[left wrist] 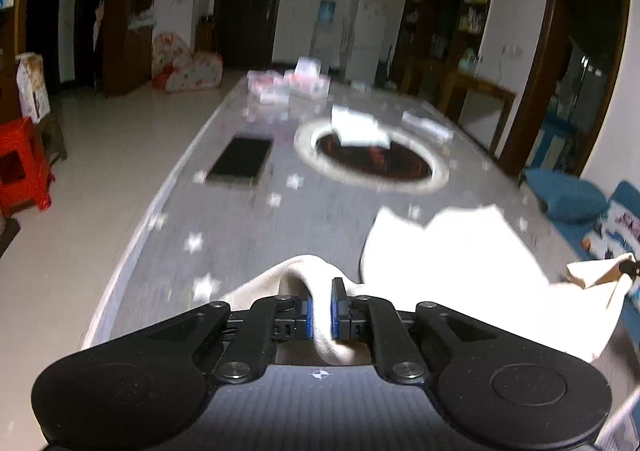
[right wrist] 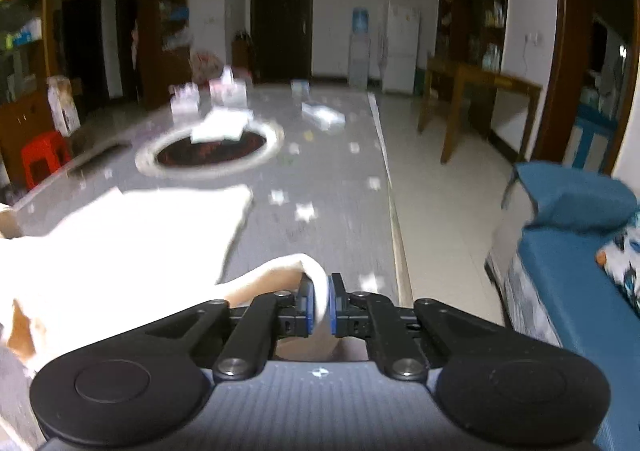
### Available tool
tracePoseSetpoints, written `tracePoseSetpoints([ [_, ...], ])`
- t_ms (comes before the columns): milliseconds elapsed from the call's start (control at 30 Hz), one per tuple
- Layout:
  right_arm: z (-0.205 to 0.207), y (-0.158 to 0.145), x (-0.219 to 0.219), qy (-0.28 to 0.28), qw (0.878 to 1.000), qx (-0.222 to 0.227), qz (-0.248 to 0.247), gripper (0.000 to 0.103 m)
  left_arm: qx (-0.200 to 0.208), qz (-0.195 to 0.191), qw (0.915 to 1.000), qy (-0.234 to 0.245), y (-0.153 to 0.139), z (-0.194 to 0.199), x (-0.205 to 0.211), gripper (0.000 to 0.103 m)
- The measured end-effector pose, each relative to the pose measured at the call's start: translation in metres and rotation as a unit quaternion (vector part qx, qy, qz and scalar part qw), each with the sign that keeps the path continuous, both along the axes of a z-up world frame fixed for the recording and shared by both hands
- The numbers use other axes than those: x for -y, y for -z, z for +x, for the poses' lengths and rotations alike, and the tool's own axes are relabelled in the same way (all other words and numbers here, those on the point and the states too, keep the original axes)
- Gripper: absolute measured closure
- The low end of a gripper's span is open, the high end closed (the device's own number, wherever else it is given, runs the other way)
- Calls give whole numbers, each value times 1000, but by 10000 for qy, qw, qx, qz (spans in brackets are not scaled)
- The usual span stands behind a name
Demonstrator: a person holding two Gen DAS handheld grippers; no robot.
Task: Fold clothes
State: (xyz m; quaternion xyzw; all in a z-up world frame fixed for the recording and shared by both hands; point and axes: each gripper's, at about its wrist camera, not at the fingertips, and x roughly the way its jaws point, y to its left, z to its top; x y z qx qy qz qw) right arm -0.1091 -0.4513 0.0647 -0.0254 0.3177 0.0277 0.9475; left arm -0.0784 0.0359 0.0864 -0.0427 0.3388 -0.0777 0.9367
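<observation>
- The left gripper (left wrist: 320, 309) points forward and downward over the table, its jaws clamped on a fold of the cream garment (left wrist: 460, 251); the cloth bunches up between the blue pads (left wrist: 335, 315) and hangs down behind them.
- The right gripper (right wrist: 320, 307) is tilted downward in the same way, its jaws pinched tight on another rolled edge of the same cream garment (right wrist: 120, 243).
- From the left wrist view the garment spreads to the right of the gripper, partly lifted, its far edge lying on the table; at the right border a small black part shows against the cloth, too little of it to identify.
- From the right wrist view the garment spreads to the left, brightly lit, with its far corner resting on the table top.
- The table (left wrist: 248, 243) is long, covered in grey cloth printed with white stars.
- Beyond the garment lies a round dark inset with a pale ring (left wrist: 372, 159), a white folded item (left wrist: 358, 127) on its far side, and a dark flat rectangle (left wrist: 240, 163) to its left.
- Small clear boxes (left wrist: 288, 85) crowd the far end, blurred.
- Around it: pale tiled floor (right wrist: 440, 171), a red stool (left wrist: 20, 167), a blue sofa (right wrist: 568, 251), a wooden side table (right wrist: 480, 91), a dark door (right wrist: 282, 23), a water dispenser (right wrist: 360, 47) and a white fridge (right wrist: 402, 47).
</observation>
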Motion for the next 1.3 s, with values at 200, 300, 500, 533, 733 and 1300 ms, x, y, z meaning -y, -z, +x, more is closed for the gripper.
tracePoseSetpoints([
  [200, -18, 5, 8, 136, 9995, -223, -164, 80, -109, 245, 9993, -259, 4, -14, -12, 61],
  [300, -28, -2, 15, 218, 9992, -183, -284, 72, 47, 429, 9985, -329, -5, -20, -17, 53],
  [500, -31, -14, 19, 215, 9993, -69, -291, 72, 154, 506, 9975, -473, -13, -14, -22, 53],
  [533, -28, -14, 17, 172, 9995, -68, -263, 72, 142, 494, 9976, -469, -13, -10, -21, 53],
  [733, 3, -11, -9, -324, 9993, -119, -105, 71, 130, 458, 9988, -125, -8, 26, 10, 53],
  [1300, 153, 14, -74, -1105, 9903, -620, 578, 72, -319, 689, 9958, 518, 39, 174, 96, 53],
])
